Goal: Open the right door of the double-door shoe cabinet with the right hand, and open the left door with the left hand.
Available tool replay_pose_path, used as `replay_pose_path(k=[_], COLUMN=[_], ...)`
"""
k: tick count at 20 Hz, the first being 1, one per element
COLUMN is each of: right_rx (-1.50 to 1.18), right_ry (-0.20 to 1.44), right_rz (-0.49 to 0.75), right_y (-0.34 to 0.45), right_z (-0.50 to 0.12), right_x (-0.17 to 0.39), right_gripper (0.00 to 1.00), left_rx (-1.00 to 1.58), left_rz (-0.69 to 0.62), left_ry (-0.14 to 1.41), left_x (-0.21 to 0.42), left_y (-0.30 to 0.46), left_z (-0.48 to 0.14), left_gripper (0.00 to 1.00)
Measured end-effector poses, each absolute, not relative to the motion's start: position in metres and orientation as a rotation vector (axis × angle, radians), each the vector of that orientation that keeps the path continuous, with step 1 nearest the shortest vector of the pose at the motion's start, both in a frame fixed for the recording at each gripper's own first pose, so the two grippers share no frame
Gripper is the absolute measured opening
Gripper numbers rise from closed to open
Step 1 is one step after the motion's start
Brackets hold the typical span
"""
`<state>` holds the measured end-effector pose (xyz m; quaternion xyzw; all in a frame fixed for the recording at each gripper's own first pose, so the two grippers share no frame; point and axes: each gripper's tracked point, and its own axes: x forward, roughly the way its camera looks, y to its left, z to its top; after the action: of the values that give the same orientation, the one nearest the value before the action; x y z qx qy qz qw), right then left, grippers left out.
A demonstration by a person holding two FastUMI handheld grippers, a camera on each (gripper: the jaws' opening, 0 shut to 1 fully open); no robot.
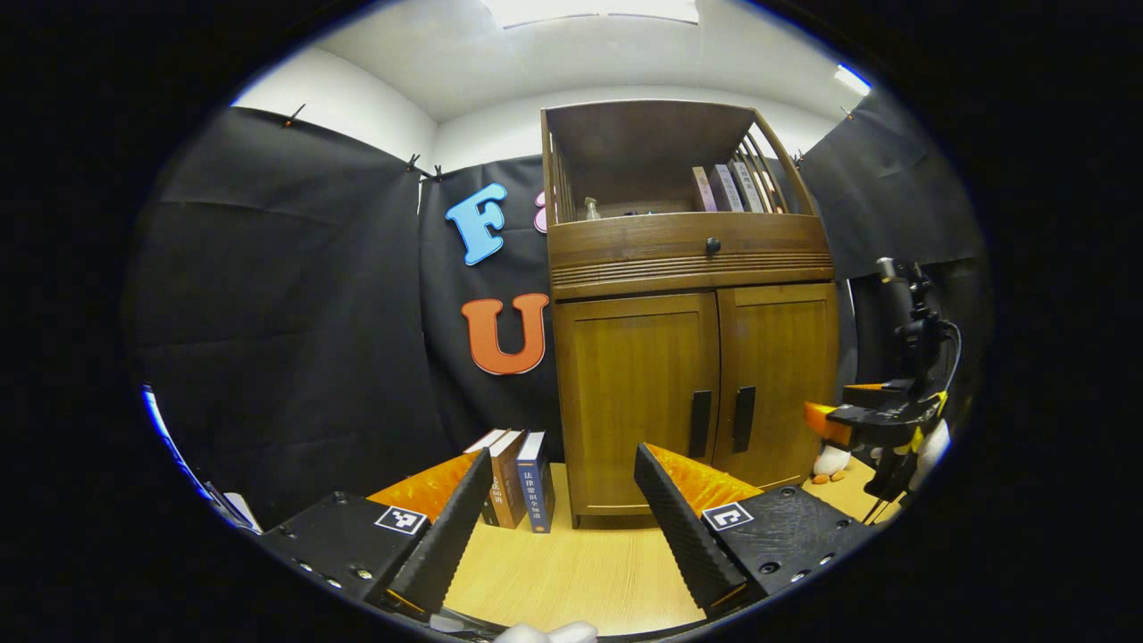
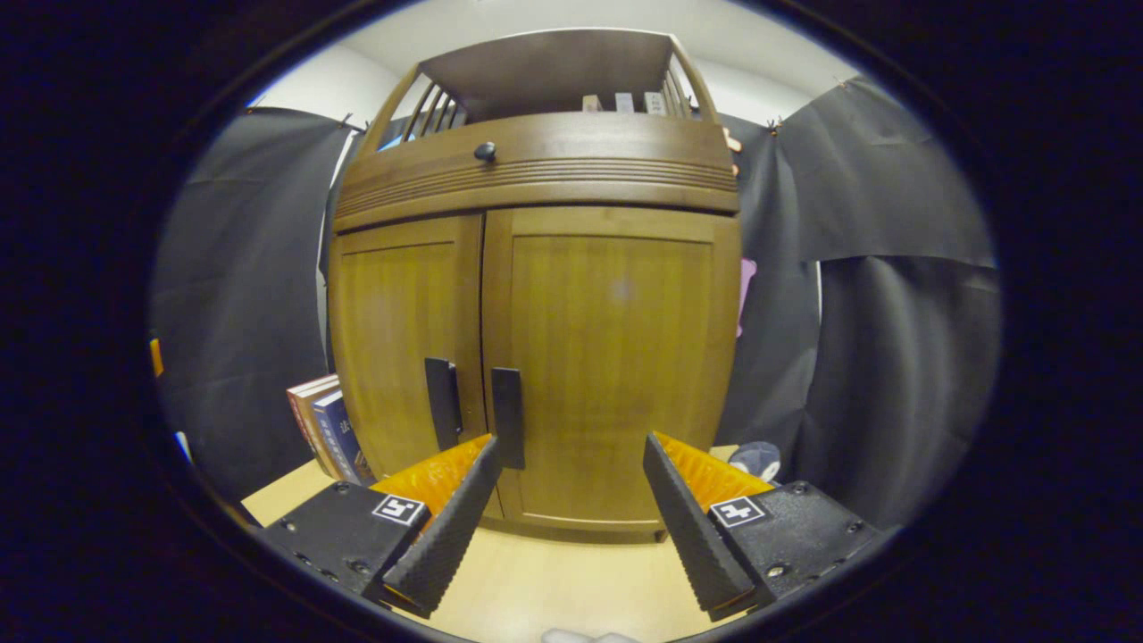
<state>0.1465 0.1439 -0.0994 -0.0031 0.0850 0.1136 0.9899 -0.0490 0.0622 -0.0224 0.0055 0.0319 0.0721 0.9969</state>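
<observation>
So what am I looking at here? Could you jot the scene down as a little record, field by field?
setting: booth with black cloth walls, wooden table
cabinet: brown wooden shoe cabinet on the table, open shelf on top
left door: closed, dark vertical handle
right door: closed, dark vertical handle
beside cabinet: upright books
left hand-held gripper: open, back from the cabinet
right hand-held gripper: open, close before the right door, touching nothing
progress: neither door opened yet
</observation>
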Motion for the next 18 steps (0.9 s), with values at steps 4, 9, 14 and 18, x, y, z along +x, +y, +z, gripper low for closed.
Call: replay_pose_path(k=[4, 9, 14, 18], right_rx=[-0.026, -0.088, -0.052, -0.029], right_ry=[0.199, 0.235, 0.284, 0.287], right_rz=[0.23, 0.208, 0.188, 0.17], right_y=[0.177, 0.2, 0.212, 0.22], right_z=[-0.116, -0.137, -0.149, -0.149], right_x=[0.195, 0.242, 0.268, 0.271], right_gripper=[1.0, 0.98, 0.86, 0.74], left_rx=[0.006, -0.016, -0.032, -0.029], left_rz=[0.155, 0.137, 0.132, 0.135], left_ry=[0.072, 0.079, 0.1, 0.107], left_x=[-0.051, -0.043, -0.032, -0.029], left_y=[0.066, 0.068, 0.072, 0.074], left_z=[-0.026, -0.033, -0.037, -0.039], left_gripper=[0.96, 0.96, 0.96, 0.96])
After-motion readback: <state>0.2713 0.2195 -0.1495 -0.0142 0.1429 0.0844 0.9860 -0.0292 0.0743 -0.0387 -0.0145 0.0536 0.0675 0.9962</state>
